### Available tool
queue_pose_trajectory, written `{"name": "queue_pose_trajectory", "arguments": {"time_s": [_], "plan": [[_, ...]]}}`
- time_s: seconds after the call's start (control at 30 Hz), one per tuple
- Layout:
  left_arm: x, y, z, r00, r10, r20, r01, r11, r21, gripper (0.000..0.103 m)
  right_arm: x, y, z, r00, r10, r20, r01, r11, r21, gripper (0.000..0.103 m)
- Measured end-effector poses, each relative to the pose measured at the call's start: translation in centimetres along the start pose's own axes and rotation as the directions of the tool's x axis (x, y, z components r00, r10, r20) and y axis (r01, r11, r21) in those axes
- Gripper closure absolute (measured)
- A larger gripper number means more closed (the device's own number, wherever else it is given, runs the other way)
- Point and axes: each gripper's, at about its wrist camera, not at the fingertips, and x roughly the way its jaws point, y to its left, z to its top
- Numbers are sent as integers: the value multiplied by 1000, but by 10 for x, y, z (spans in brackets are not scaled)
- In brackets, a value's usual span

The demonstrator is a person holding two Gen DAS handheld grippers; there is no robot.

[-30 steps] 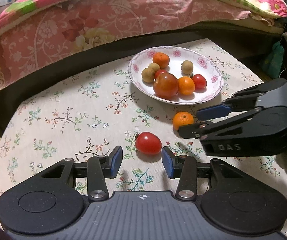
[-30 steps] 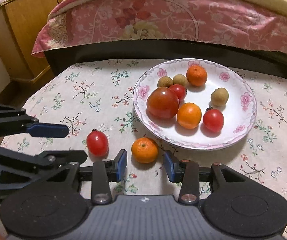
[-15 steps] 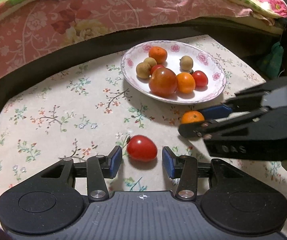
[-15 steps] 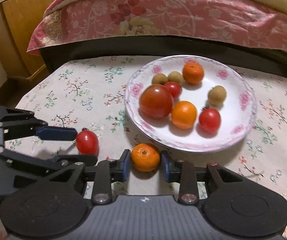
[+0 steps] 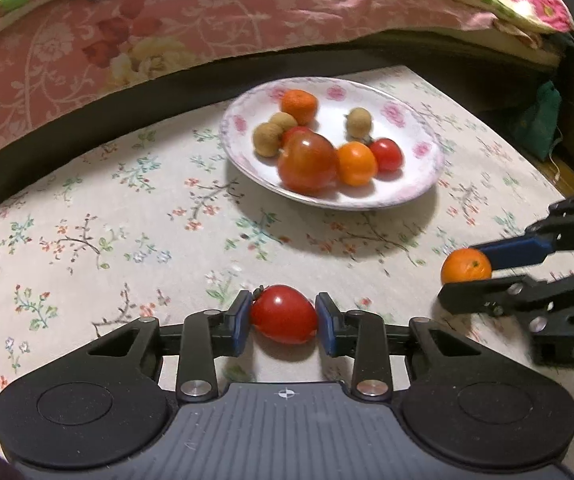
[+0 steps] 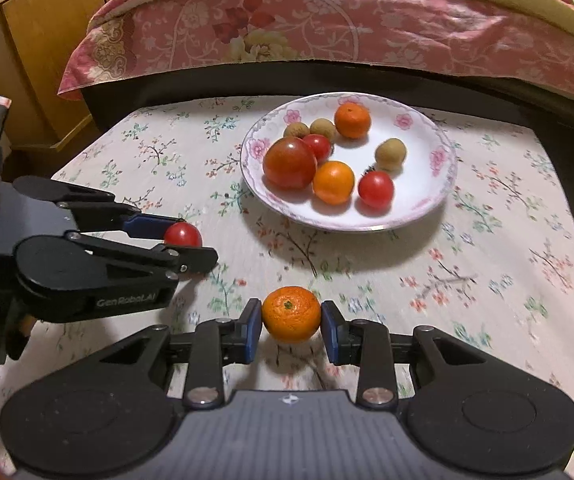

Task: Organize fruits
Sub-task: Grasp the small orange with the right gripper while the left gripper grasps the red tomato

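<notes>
We've got the left gripper pinching a red tomato between its blue pads on the floral tablecloth, the right gripper at the edge clamping a small orange, the fruit plate beyond.

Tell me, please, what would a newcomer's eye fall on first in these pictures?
Probably the two fruits caught between blue pads near the cameras: a red tomato in the left gripper and a small orange in the right gripper. Behind them, on the floral tablecloth, a flowered plate holds more tomatoes, oranges and small brown fruits.
</notes>
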Motion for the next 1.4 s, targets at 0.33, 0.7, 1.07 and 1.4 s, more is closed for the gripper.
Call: {"name": "queue_pose_trajectory", "arguments": {"time_s": [0.33, 0.7, 1.07, 1.4], "plan": [[-27, -32, -27, 996, -71, -62, 74, 996, 56, 61, -18, 2, -29, 999, -12, -43, 13, 1000, 19, 71], [-31, -44, -40, 998, -28, -54, 32, 996, 79, 50, -8, 2, -38, 998, -3, -63, 2, 1000, -15, 71], [-32, -46, -41, 999, -6, -52, 8, 999, 32, 41, -5, 1, -34, 997, 22, -77, -24, 999, -32, 70], [-30, -50, -40, 998, -19, -62, 23, 997, 73, 61, -5, 1, -34, 997, 27, -79, -32, 998, -61, 70]]}}
